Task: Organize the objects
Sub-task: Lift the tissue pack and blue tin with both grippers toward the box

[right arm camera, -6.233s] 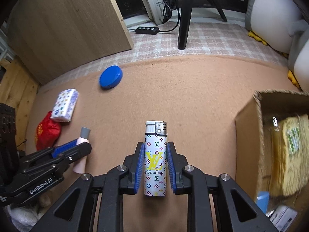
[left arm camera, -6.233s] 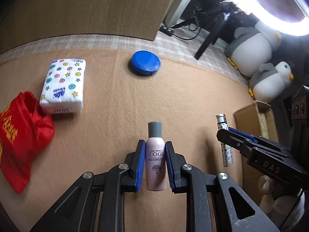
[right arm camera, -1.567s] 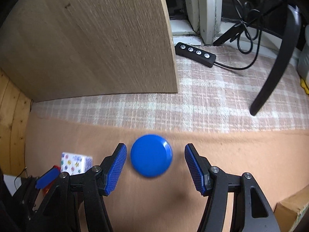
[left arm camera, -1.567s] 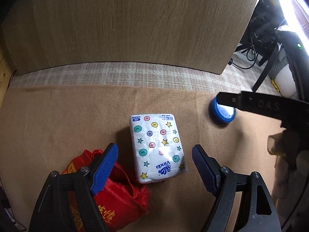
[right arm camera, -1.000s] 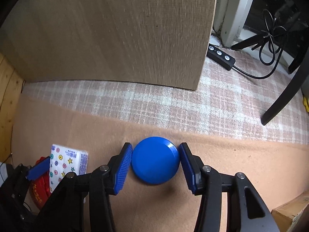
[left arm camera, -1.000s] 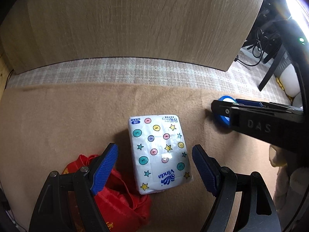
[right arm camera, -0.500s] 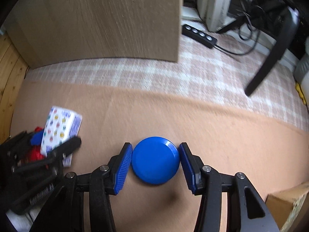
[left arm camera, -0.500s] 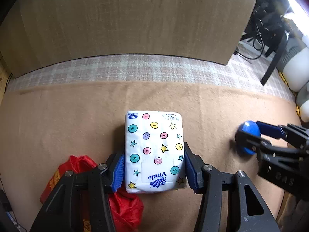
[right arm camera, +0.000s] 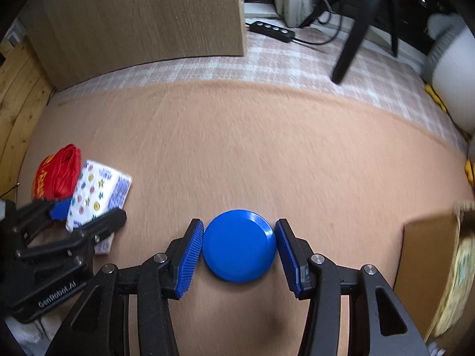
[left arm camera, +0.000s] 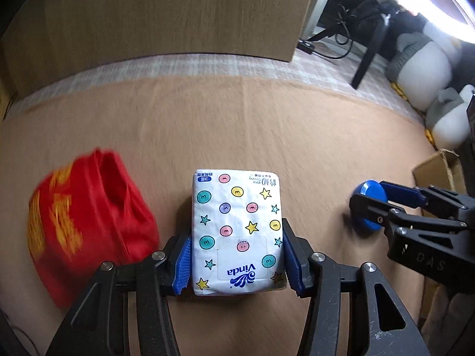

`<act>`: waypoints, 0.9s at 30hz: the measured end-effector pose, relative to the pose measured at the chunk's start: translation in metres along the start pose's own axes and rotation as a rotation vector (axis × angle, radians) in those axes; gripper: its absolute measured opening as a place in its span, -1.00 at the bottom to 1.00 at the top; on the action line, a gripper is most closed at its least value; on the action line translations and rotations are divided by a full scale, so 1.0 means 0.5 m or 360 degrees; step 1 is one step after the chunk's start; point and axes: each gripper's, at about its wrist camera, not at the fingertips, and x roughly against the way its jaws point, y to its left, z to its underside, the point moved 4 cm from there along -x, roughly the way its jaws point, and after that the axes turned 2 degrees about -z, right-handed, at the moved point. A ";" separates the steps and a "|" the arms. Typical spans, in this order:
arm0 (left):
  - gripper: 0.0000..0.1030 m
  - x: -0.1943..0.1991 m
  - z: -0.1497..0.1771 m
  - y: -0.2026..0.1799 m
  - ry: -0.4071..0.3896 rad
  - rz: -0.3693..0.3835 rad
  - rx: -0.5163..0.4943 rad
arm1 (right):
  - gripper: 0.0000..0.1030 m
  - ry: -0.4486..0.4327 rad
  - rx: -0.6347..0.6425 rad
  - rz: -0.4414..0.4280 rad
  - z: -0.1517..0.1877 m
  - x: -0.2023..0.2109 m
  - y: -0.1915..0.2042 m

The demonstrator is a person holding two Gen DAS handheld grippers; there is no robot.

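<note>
The left gripper (left arm camera: 236,262) had its blue pads pressed on the two long sides of the white soft tissue pack printed with coloured dots and stars (left arm camera: 236,231), and the pack was carried over the tan felt-like mat (left arm camera: 237,130). The right gripper (right arm camera: 239,252) pinched the round blue plastic lid-like disc (right arm camera: 238,245) by its rim, one pad on each side, also above the mat.

In my judgement the tissue pack is light and soft, so it will give under the pads; the hold low on its sides, near the label end, seems correct, but a strong squeeze could crush it. The blue disc looks stiff, smooth and light, and it may slip or turn between the pads, because they touch only a thin curved edge.

A red fabric pouch with yellow print (left arm camera: 86,222) lay on the mat toward its left edge, just beside the left gripper. An open brown cardboard box (right arm camera: 430,273) stood at the right edge of the mat, with some things inside it. Between the grippers and the box the mat was bare, so nothing seemed to block the way. Behind the mat's far edge were a checked cloth (right arm camera: 267,62) and a wooden panel (right arm camera: 142,14).
</note>
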 end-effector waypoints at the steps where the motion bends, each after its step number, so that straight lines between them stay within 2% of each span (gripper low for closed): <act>1: 0.06 0.004 0.015 -0.005 -0.0006 0.0013 0.0015 | -0.11 -0.0005 -0.0011 -0.0010 0.007 0.005 -0.001; 6: 0.06 0.027 0.060 -0.015 -0.0035 0.0054 0.0048 | -0.11 -0.0052 -0.0057 -0.0071 0.046 0.036 -0.028; 10: 0.06 0.065 0.087 -0.029 -0.0084 0.0070 0.0037 | -0.11 -0.0108 -0.0072 -0.0116 0.055 0.059 -0.001; 13: 0.06 0.110 0.108 -0.038 -0.0126 0.0105 0.0036 | -0.11 -0.0168 -0.0077 -0.0139 0.079 0.106 -0.006; 22: 0.06 0.174 0.121 -0.117 -0.0212 0.0201 -0.0038 | -0.11 -0.0335 -0.0068 -0.0131 0.125 0.204 -0.012; 27: 0.06 0.199 0.126 -0.178 -0.0235 0.0277 -0.0094 | -0.11 -0.0413 -0.0115 -0.0116 0.153 0.260 -0.046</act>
